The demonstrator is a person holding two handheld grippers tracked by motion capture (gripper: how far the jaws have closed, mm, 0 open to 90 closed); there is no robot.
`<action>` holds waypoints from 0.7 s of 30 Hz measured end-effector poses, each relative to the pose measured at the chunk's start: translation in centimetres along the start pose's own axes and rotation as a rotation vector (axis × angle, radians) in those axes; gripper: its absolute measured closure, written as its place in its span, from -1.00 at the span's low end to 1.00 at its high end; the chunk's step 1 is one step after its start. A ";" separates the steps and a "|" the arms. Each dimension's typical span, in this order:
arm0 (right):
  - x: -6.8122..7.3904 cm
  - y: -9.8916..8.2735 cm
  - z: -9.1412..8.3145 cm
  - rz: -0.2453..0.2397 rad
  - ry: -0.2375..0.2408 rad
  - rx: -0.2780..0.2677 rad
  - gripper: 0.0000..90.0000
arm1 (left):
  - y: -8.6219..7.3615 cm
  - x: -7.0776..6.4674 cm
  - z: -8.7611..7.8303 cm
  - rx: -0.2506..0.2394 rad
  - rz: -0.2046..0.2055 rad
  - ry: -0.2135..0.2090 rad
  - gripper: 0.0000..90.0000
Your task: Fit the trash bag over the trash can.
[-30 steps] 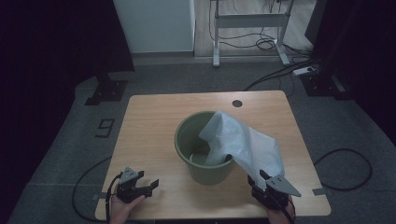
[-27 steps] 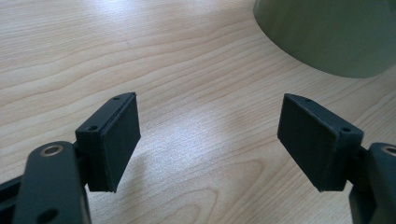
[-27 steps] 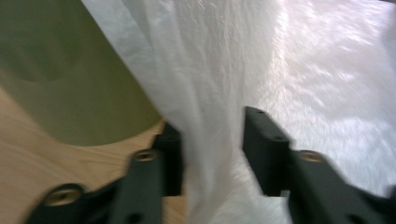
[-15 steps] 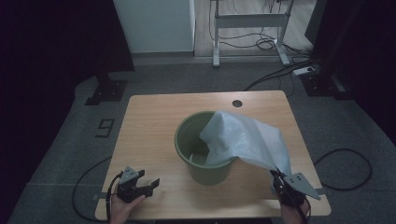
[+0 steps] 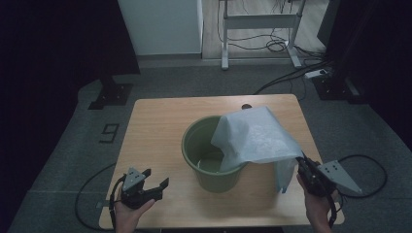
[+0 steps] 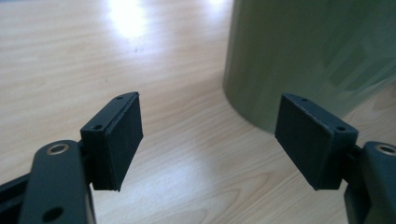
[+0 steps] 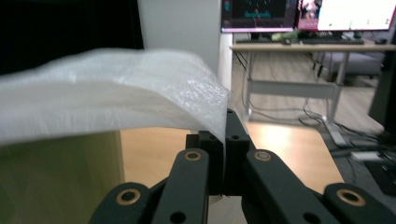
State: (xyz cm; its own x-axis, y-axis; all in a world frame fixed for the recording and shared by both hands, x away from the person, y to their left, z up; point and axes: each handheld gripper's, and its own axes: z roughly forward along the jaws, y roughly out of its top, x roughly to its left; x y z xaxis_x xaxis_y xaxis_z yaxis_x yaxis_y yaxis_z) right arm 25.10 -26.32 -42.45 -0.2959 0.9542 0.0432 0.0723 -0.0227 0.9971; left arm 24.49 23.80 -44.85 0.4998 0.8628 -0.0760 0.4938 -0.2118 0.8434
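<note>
The right gripper point(image 5: 302, 167) clamps the white bag point(image 5: 255, 138), seemingly its corner; left gripper point(image 5: 154, 187) gapes.

A white, crinkled plastic bag point(image 5: 255, 138) hung stretched between the rim of a green bucket point(image 5: 199, 145) and the right gripper point(image 5: 302, 166), whose jaws were clamped on its near corner. The sheet sloped from the bucket's right rim toward the table's right front edge, one fold drooping beside the bucket. In the right gripper view the bag point(image 7: 116, 93) spread out leftward from the pinched jaws, thin and translucent. The bucket stood upright at the table's middle, round, dull green, its left half uncovered.
</note>
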 end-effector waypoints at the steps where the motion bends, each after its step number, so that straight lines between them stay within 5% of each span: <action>1: 0.1 0.7 0.2 -0.002 0.007 -0.011 0.97 | 0.3 -0.2 -0.1 -0.006 0.003 -0.003 -0.48; 10: 3.6 6.7 1.8 -0.072 0.115 -0.074 0.97 | 3.1 -1.9 -1.7 -0.064 0.025 -0.027 -0.47; 16: 6.6 7.9 3.2 -0.125 0.209 -0.050 0.97 | 3.9 -2.9 -2.2 -0.083 0.049 -0.057 -0.47; 21: 7.9 8.2 4.1 -0.111 0.261 -0.031 0.97 | 4.8 -3.7 -2.3 -0.118 0.044 -0.068 -0.48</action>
State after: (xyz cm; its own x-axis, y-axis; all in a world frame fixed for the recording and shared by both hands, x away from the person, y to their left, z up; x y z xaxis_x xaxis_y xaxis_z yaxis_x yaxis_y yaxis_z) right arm 27.28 -17.69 -34.18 -0.5362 0.8423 -0.0553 -0.0017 0.0645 0.9979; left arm 23.38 20.62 -39.34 0.5683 0.8198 -0.0696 0.3852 -0.1904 0.9030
